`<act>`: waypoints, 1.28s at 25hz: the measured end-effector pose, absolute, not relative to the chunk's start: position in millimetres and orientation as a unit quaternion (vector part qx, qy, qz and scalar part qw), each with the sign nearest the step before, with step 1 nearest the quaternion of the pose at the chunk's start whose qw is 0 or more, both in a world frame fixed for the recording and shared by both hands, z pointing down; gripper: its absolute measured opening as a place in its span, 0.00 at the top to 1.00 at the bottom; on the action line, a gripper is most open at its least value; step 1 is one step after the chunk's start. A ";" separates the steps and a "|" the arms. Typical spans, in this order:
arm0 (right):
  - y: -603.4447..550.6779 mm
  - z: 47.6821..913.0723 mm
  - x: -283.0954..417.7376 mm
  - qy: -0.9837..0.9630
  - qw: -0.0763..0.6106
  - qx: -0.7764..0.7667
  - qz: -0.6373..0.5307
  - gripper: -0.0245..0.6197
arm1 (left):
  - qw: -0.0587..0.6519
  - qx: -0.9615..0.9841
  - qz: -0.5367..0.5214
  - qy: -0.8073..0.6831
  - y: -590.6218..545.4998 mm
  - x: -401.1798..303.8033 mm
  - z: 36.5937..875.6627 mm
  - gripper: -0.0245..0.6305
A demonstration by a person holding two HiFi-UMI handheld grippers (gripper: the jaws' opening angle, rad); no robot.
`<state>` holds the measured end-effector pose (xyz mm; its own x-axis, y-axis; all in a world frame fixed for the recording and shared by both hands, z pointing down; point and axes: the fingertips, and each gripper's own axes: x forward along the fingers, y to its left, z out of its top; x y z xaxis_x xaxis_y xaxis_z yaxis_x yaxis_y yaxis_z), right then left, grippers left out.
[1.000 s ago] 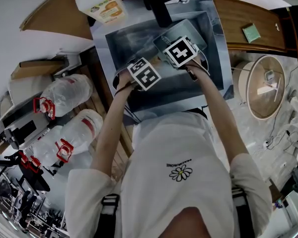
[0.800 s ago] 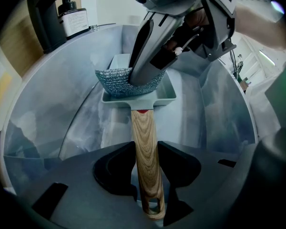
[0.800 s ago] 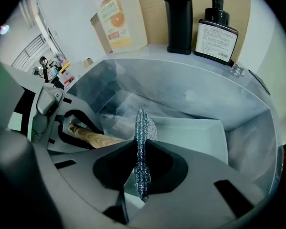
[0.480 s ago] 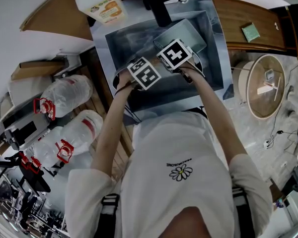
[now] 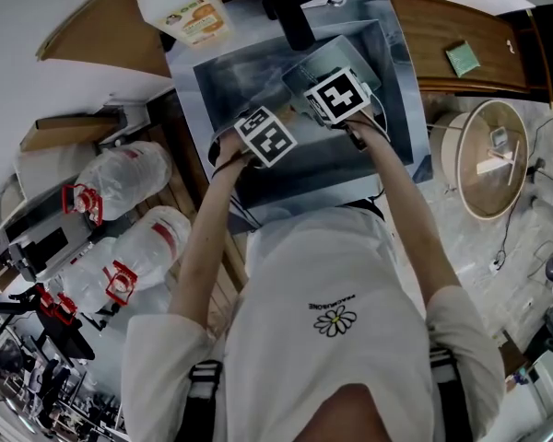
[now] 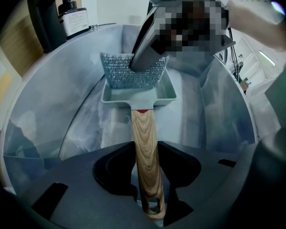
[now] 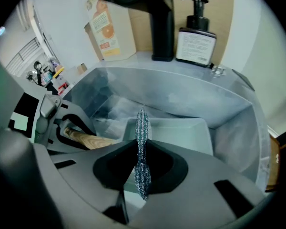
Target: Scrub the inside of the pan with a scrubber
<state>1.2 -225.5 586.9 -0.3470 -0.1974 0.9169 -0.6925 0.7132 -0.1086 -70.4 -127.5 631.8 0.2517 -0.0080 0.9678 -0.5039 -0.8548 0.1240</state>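
- Your left tool (image 6: 147, 175) is pinching the pan's wooden handle (image 6: 144, 137). The pan (image 6: 138, 98) is inside the sink (image 6: 47, 113), towards its back right corner.
- Your right tool (image 7: 142, 171) is pinching the mesh scrubber (image 7: 142, 123) edge-on. The scrubber's lower edge dips into the pan by its far wall.
- Risk: the handle is smooth and rounded, so a hard sideways stroke could roll it in your left tool and twist the pan.
- Risk: only a thin strip of mesh is pinched, and dragging it hard could pull it free.
- Risk: a stroke near the far wall could carry the scrubber over the rim and out of the pan.
- Risk: the black faucet (image 7: 155, 18) is close above, and a quick lift could knock your right tool against it.
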 end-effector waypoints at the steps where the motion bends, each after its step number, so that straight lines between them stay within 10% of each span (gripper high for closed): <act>1: -231.9 584.3 13.9 -0.776 0.496 0.301 0.247 0.89 | 0.210 0.763 0.588 -0.168 -127.5 -70.0 631.6 0.73; 32: -275.2 599.7 90.5 -0.720 0.522 0.390 0.239 0.89 | 0.215 0.762 0.588 -0.167 -126.0 -70.4 631.5 0.73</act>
